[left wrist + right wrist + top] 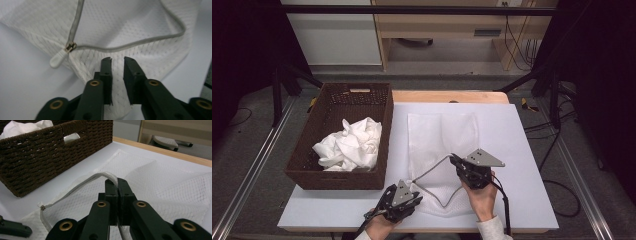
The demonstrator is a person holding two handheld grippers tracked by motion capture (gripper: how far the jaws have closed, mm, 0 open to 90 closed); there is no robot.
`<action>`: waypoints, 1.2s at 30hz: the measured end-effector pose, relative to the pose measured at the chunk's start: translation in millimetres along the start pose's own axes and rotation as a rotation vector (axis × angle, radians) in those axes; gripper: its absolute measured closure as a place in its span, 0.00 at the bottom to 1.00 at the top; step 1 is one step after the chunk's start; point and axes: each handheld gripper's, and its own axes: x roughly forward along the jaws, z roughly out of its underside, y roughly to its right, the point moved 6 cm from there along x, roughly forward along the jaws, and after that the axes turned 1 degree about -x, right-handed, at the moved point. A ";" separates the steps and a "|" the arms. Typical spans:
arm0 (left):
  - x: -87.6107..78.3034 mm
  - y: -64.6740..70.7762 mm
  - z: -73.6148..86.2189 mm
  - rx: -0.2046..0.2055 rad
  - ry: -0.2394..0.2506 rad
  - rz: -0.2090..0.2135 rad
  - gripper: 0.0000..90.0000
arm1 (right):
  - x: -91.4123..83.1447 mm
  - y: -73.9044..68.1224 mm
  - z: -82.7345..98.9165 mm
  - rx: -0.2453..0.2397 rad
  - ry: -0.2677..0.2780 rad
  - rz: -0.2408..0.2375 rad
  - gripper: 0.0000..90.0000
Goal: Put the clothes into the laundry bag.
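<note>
A white mesh bag [439,132] lies flat on the white table, its grey zipper open along the near end. My right gripper [117,181] is shut on the zipper's edge band [82,183] and holds that edge lifted off the table, as the high view shows for the right gripper [455,160]. My left gripper [117,60] hovers over the bag's near corner [100,75] with its jaws a little apart and nothing pressed between them. The zipper pull [57,60] lies to the left of those jaws. In the high view the left gripper [413,196] sits at the table's front edge.
A dark brown wicker basket [312,145] stands on the left of the table with crumpled white cloth [349,145] inside; its wall [50,152] is close to the left of the right gripper. The white table surface [522,150] stretches to the right of the bag.
</note>
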 end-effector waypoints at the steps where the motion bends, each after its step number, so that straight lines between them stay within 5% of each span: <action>1: -6.8 -0.2 -5.6 0.000 0.022 -0.004 0.70 | -0.3 0.0 1.4 -0.002 -0.008 -0.009 0.98; 5: -29.9 -5.1 -22.2 -0.015 0.082 -0.017 0.51 | 0.8 0.6 5.5 -0.009 -0.028 -0.007 0.98; 12: -69.0 -30.1 -41.3 -0.052 0.152 -0.072 0.39 | -1.0 3.4 7.2 -0.005 -0.033 -0.003 0.98; 13: -82.2 -42.7 -45.6 -0.056 0.180 -0.120 0.38 | -1.1 3.6 7.5 -0.003 -0.035 -0.003 0.98; 16: -94.4 -56.6 -49.1 -0.066 0.187 -0.154 0.34 | -0.9 3.7 8.0 -0.003 -0.037 -0.002 0.98; 17: -106.3 -70.2 -52.6 -0.068 0.190 -0.199 0.32 | -0.6 3.0 8.1 -0.002 -0.038 -0.006 0.98; 23: -131.5 -106.4 -60.5 -0.102 0.230 -0.271 0.28 | -1.8 3.6 6.3 -0.006 -0.042 -0.004 0.98; 25: -137.2 -132.5 -60.7 -0.107 0.207 -0.319 0.27 | -3.2 4.4 6.0 -0.005 -0.041 -0.003 0.98; 28: -139.1 -149.1 -60.4 -0.107 0.194 -0.356 0.25 | -3.3 5.0 6.0 -0.003 -0.041 -0.004 0.98; 30: -141.6 -179.8 -60.0 -0.131 0.180 -0.405 0.24 | -1.9 5.0 7.1 -0.007 -0.052 -0.007 0.98; 36: -133.8 -216.5 -59.0 -0.141 0.144 -0.440 0.21 | -0.6 5.2 8.9 -0.004 -0.068 -0.004 0.98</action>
